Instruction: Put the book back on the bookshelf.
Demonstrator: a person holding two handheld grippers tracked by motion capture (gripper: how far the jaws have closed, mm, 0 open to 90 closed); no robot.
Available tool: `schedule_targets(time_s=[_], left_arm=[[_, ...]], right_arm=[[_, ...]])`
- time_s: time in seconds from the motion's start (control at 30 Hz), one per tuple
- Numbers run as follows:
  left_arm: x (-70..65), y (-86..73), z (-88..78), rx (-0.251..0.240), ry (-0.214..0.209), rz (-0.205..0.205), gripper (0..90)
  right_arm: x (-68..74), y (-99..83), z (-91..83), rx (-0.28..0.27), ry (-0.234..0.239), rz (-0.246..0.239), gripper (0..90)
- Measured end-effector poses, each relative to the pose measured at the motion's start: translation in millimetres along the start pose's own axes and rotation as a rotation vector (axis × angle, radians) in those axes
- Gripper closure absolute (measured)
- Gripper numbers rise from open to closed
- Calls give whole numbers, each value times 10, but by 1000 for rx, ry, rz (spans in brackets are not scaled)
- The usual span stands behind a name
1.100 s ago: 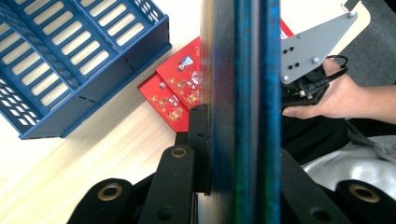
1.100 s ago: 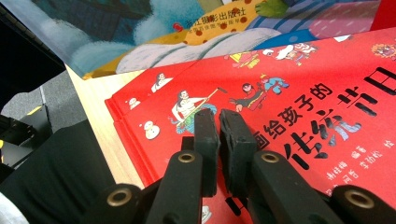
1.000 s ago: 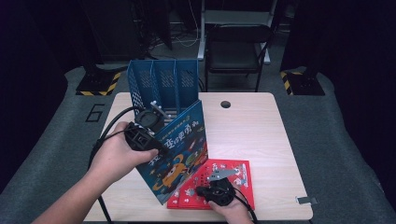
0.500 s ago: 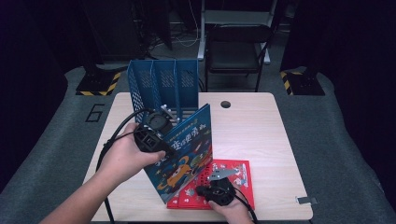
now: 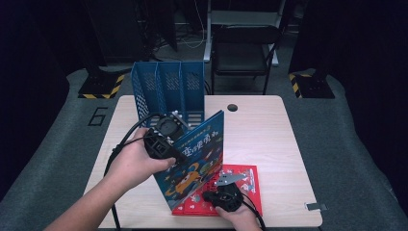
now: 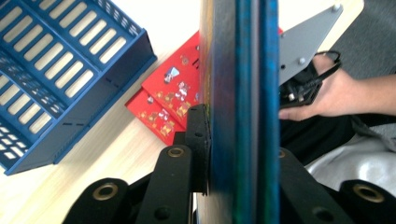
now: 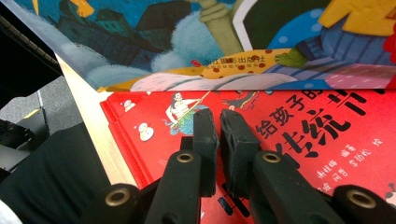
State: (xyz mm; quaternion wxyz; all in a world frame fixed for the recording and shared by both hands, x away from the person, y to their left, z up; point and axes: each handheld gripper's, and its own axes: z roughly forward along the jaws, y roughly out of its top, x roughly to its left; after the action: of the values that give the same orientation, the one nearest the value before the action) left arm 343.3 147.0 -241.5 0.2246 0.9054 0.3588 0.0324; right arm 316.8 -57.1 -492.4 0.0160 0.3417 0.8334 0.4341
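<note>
Blue book held upright on the bench, red book flat beside it.

The left gripper (image 5: 166, 137) had its jaws clamped on the blue picture book (image 5: 195, 159), seen edge-on between them in the left gripper view, with the blue file rack (image 6: 56, 70) left of the jaws. The right gripper (image 7: 217, 123), jaws nearly together and gripping nothing, lay over the red book (image 7: 299, 135); the blue book's lower edge met it just ahead.

red book (image 5: 240, 185) partly hidden behind blue book (image 5: 197, 159), small cover text illegible
</note>
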Motion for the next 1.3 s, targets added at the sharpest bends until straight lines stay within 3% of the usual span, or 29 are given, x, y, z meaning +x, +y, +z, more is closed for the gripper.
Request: schedule_targets(time_s=[0.5,0.67,1.03,1.3], left_arm=[[-17,-111,-56,-6,14,-5,796],[-9,-141,-72,-13,43,-7,811],[36,-99,-82,-13,29,-40,827],[62,-51,-90,-41,26,-57,830]], right_arm=[[0,0,-3,7,6,0,847],[-2,2,0,6,2,-7,847],[88,2,22,-4,-16,-21,866],[340,-9,27,-50,-7,-144,900]])
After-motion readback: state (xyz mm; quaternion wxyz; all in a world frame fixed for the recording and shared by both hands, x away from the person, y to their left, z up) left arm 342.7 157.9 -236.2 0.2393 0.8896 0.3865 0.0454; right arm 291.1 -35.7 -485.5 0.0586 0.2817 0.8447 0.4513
